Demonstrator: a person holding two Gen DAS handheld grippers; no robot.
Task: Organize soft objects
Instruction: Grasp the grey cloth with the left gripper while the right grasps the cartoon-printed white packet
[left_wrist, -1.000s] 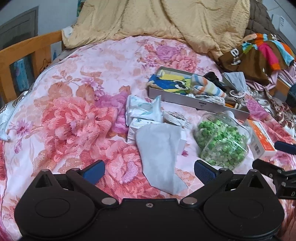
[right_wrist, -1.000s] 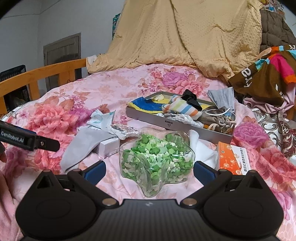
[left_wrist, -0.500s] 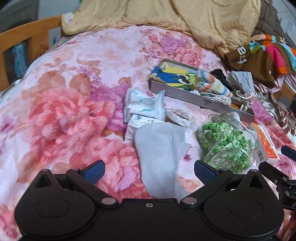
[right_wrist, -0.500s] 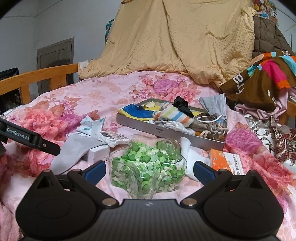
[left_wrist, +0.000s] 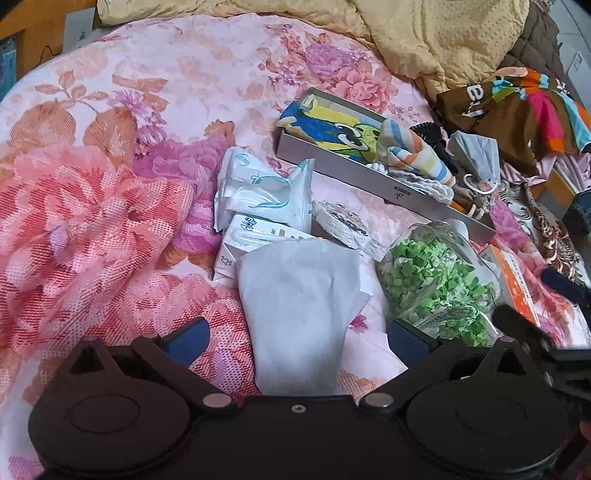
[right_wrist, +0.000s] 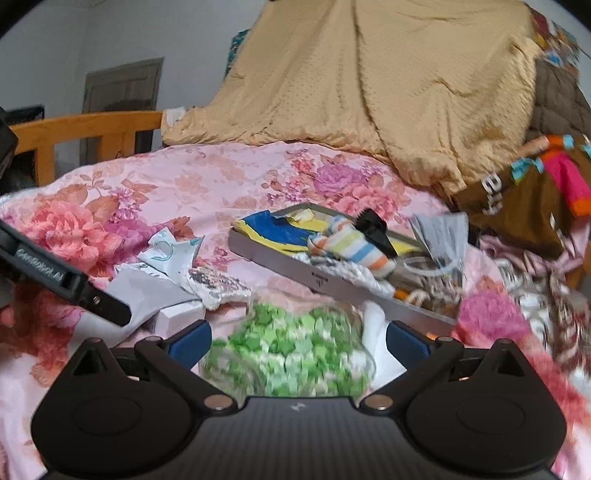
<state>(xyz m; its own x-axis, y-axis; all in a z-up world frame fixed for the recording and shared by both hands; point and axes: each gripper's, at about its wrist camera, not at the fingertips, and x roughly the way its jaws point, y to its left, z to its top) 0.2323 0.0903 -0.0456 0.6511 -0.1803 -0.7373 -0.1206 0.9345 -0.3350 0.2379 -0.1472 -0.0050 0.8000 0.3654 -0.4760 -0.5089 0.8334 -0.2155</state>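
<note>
The left tool (left_wrist: 297, 339) stands with its blue-padded fingers (left_wrist: 188, 338) spread wide, holding nothing, just above the near end of a pale grey cloth face mask (left_wrist: 301, 295). The mask lies flat and limp on the pink floral bedspread (left_wrist: 92, 221), its long axis running away from the tool and its narrower end nearest; its far end drapes over a white cardboard box (left_wrist: 251, 240). Just beyond the box sits a crinkly white plastic packet with teal print (left_wrist: 258, 188), and beside it a small white crocheted pad (left_wrist: 347, 229).

The right tool (right_wrist: 297, 338) is likewise spread open and empty, its fingers to either side of a clear plastic bag of small green and white folded paper pieces (right_wrist: 291, 354), which is blurred in that view. From the left wrist the same bag (left_wrist: 436, 280) lies right of the mask, with an orange cardboard box (left_wrist: 513, 284) beside it.

Farther back rests a shallow grey rectangular tray (left_wrist: 369, 177), its long side slanting from near right to far left. It holds a blue and yellow cartoon-print cloth (left_wrist: 332, 125), a rolled striped sock (left_wrist: 413, 151), a black item that cannot be made out, white knitted pieces and a grey folded mask (left_wrist: 476, 151) at its right end.

Behind lies a heaped tan dimpled quilt (right_wrist: 388, 92), with a brown garment with bright stripes (left_wrist: 517, 107) to its right and a wooden bed rail (right_wrist: 92, 129) at far left.
</note>
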